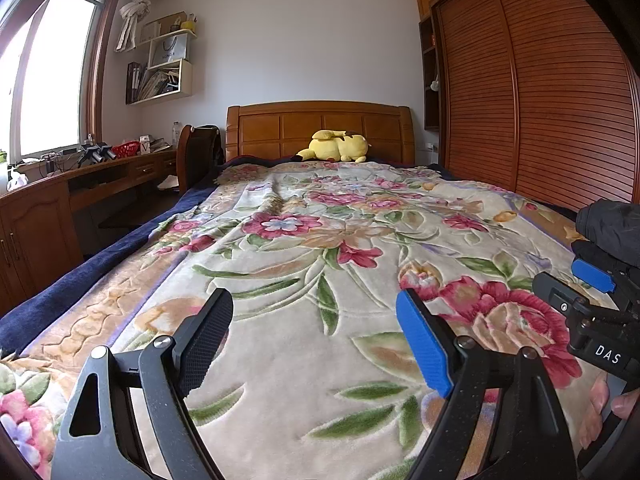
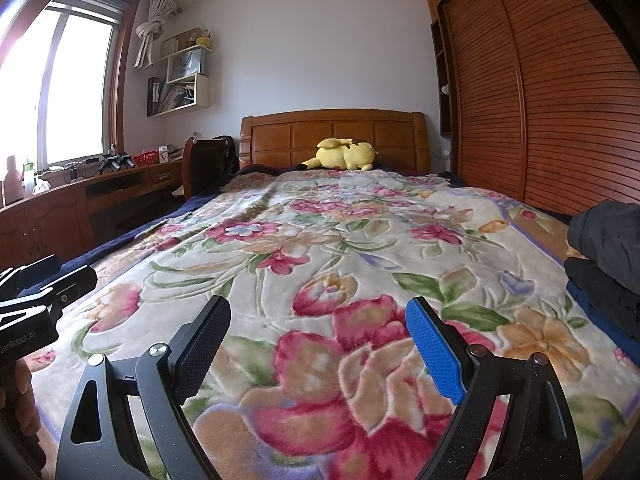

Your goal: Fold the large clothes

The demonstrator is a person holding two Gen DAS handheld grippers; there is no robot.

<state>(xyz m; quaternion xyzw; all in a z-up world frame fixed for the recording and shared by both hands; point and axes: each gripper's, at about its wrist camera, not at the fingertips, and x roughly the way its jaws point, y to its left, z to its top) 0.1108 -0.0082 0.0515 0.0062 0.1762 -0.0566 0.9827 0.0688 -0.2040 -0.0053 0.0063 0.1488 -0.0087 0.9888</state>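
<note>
Bedroom: bed (image 1: 120, 248) under a floral blanket (image 1: 304, 280), yellow plush (image 1: 338, 146) at the wooden headboard (image 1: 280, 124), louvred wardrobe (image 1: 540, 100) on the right, counter (image 1: 100, 168) under the window. Dark clothes (image 2: 608, 256) sat piled at the bed's right edge. Left gripper (image 1: 314, 344) and right gripper (image 2: 320, 344) hovered over bare blanket, jaws wide, holding nothing. Best approach, I judged: take one garment off the pile and spread it flat mid-bed before creasing.

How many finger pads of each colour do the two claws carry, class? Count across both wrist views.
Black pads: 2
Blue pads: 2
Total: 4
</note>
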